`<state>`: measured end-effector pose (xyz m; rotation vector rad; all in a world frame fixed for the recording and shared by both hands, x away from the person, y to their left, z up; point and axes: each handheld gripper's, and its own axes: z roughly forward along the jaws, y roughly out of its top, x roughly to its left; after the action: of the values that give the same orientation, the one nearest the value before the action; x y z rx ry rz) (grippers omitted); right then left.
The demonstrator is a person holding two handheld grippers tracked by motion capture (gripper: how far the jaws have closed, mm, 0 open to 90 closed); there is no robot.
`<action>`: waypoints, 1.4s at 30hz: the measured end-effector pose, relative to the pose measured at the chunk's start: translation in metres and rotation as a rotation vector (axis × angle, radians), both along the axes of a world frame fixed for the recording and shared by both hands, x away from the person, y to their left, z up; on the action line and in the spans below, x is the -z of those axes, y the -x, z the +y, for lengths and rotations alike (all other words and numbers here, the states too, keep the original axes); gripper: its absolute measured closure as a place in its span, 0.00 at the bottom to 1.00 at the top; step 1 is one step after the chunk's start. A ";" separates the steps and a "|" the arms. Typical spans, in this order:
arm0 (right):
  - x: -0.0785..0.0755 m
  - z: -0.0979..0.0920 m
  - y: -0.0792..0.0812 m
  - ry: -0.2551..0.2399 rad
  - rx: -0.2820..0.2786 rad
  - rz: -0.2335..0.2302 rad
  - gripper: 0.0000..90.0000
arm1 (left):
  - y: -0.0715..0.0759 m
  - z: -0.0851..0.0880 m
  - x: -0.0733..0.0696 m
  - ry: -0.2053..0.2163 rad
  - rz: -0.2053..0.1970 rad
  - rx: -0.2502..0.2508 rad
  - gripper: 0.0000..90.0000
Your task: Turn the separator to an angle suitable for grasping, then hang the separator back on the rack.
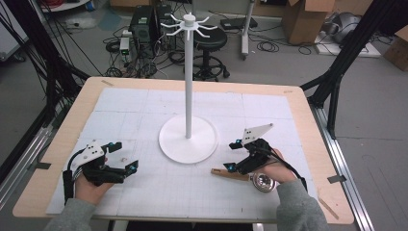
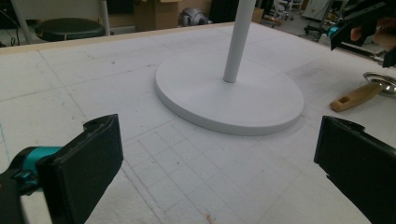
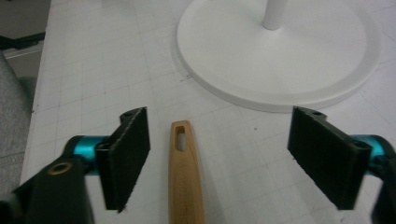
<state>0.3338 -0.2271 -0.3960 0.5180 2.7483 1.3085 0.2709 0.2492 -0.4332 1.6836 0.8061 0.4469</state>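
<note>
High view first: right hand-held gripper (image 1: 233, 155) hovering just above a wooden-handled ladle (image 1: 243, 176), on the right half of the white surface (image 1: 144, 192), just right of the round base of the white hanging stand (image 1: 188, 139). Metal bowl of the ladle at the near-right end beside the person's right hand, wooden handle running from it leftward, free end pointing toward the middle of the mat. Right gripper view: jaws spread wide and released, nothing pressed between the pads, handle (image 3: 184, 172) lying lengthwise in the gap, closer to the left pad, slotted end farthest from the camera and aimed roughly at the rim of the stand's base (image 3: 280, 60). So long axis of the handle in line with the gripper's own reach, not across it; a squeeze from here would probably land on the handle's two long sides, provided the jaws drop back to the mat. Left hand-held gripper (image 1: 126, 155) well apart on the left side of the surface, likewise open and empty, jaws pointing toward the base; left gripper view placing the ladle (image 2: 357, 95) far off beyond the base, at the right edge. Right hand clearly the nearer one, directly over the thing. Slot in the handle seemingly meant for one of the stand's hooks, high at the pole's top.
</note>
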 end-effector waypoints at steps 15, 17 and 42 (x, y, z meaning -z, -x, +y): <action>-0.003 -0.016 0.018 0.149 -0.031 0.018 0.00 | 0.001 -0.001 0.001 -0.016 0.016 0.001 0.02; -0.001 -0.019 0.019 0.178 -0.032 0.028 0.00 | 0.001 0.000 0.001 -0.021 0.015 0.001 0.02; 0.001 -0.040 0.020 0.330 -0.043 0.103 0.01 | 0.002 0.000 0.001 -0.026 0.017 0.007 0.02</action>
<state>0.3141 -0.2672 -0.3965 0.5136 2.9885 0.8264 0.2693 0.2489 -0.4338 1.7162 0.8102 0.4405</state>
